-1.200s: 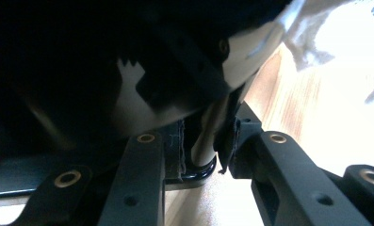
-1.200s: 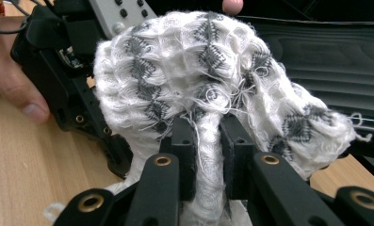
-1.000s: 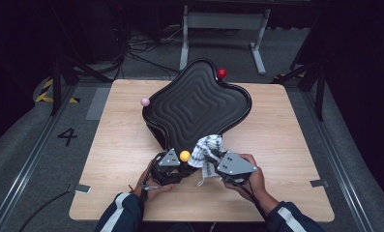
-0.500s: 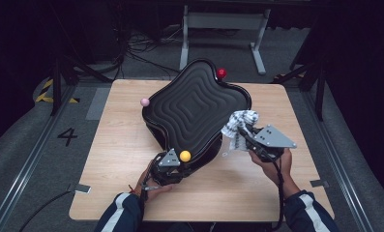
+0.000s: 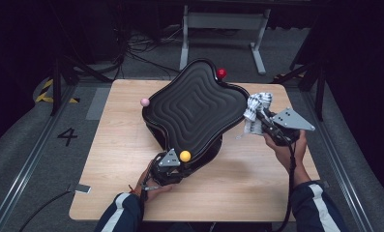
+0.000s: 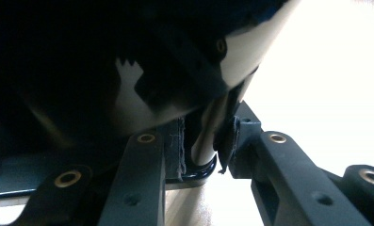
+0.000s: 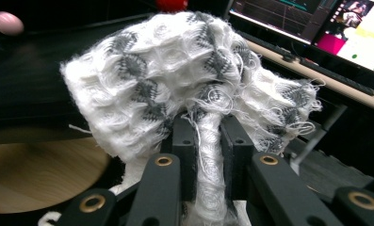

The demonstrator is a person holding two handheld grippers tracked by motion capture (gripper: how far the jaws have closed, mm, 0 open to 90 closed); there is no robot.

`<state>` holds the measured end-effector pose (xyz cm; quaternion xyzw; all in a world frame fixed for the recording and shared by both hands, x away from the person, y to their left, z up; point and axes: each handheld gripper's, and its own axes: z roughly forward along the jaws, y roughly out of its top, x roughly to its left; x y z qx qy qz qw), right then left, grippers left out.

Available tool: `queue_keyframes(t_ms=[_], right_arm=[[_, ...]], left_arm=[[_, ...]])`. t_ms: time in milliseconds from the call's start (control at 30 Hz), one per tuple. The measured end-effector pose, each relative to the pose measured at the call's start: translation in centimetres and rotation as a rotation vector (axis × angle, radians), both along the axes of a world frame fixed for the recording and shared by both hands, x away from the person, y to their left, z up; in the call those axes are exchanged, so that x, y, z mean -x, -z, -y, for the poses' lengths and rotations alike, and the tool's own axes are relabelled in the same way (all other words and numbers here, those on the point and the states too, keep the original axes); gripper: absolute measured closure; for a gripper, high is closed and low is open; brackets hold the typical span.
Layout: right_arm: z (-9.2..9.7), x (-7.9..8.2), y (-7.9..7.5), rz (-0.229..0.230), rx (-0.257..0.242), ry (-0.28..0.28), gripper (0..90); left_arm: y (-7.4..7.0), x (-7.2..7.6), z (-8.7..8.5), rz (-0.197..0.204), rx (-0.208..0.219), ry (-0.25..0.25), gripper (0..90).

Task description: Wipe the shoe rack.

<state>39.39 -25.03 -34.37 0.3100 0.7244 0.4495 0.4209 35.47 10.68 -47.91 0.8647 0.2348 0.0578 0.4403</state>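
Left gripper sits at the near edge of the black tray, its jaws pinching the tray rim; the left gripper view shows the rim clamped between the two pads. The tray is a wavy-edged, ridged piece lying at a tilt on the wooden table, its near edge raised off the surface at the grip. A yellow ball rests on the tray beside the left gripper; a pink ball sits at the tray's left edge and a red ball at its far edge. Right gripper is held above the table at the tray's right edge, jaws pressed together on a white-and-grey cloth, which bunches beyond the pads.
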Motion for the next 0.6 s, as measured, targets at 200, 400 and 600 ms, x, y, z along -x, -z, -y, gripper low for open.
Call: queue_keyframes(t_ms=[200,400,600], right_arm=[[0.2,-1.0,-0.7,0.004,0.019,0.001,79.4],[-1.3,0.9,-0.8,0.016,0.041,-0.102,78.9],[-3.7,2.6,0.1,0.007,0.096,-0.193,78.6]], left_arm=[[0.0,0.0,0.0,-0.001,0.000,0.000,72.4],[0.0,0.0,0.0,0.002,0.001,0.003,72.4],[0.0,0.0,0.0,0.004,0.000,0.002,72.4]])
